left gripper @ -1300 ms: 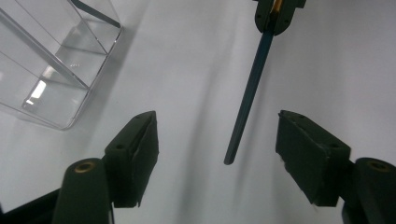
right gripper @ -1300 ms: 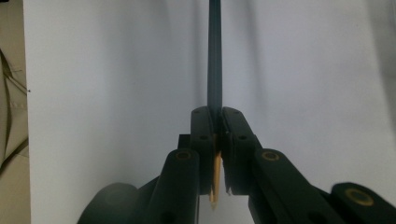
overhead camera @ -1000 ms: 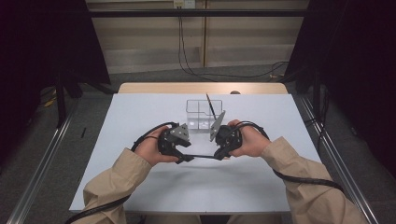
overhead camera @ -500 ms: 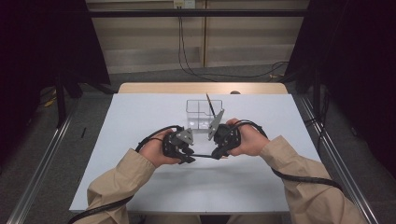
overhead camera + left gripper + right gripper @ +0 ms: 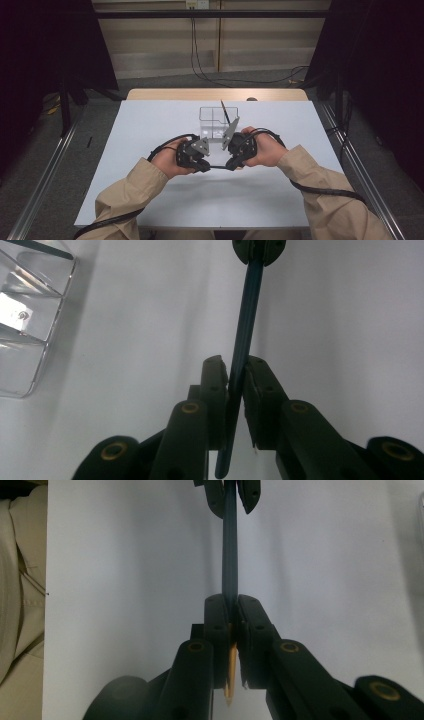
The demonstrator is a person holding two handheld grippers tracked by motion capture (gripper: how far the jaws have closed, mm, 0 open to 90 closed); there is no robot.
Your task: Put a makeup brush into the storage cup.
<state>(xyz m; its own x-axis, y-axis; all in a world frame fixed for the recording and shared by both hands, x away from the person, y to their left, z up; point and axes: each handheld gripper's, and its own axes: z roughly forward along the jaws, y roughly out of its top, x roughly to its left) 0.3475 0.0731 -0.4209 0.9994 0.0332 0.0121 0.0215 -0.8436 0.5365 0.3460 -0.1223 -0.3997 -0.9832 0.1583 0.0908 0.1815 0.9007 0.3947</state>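
A dark blue pencil (image 5: pixel 217 166) spans level between my two grippers just above the white table. My right gripper (image 5: pixel 230 602) is shut on its sharpened end, with the bare wood tip poking out behind the pads. My left gripper (image 5: pixel 236 365) has just been closing and now pinches the other end of the pencil (image 5: pixel 249 310). In the high view the left gripper (image 5: pixel 204 167) and right gripper (image 5: pixel 231 164) face each other at the table's middle, a hand's width apart.
A clear plastic divided box (image 5: pixel 215 122) stands just beyond the grippers, with another dark pencil (image 5: pixel 225 111) leaning in it. The box's corner (image 5: pixel 30 315) is in the left gripper view. A beige sleeve (image 5: pixel 20 580) lies at the left of the right gripper view.
The left gripper's jaws have closed onto the pencil's free end, and that hand has edged slightly toward the right one. The right hand has kept still.
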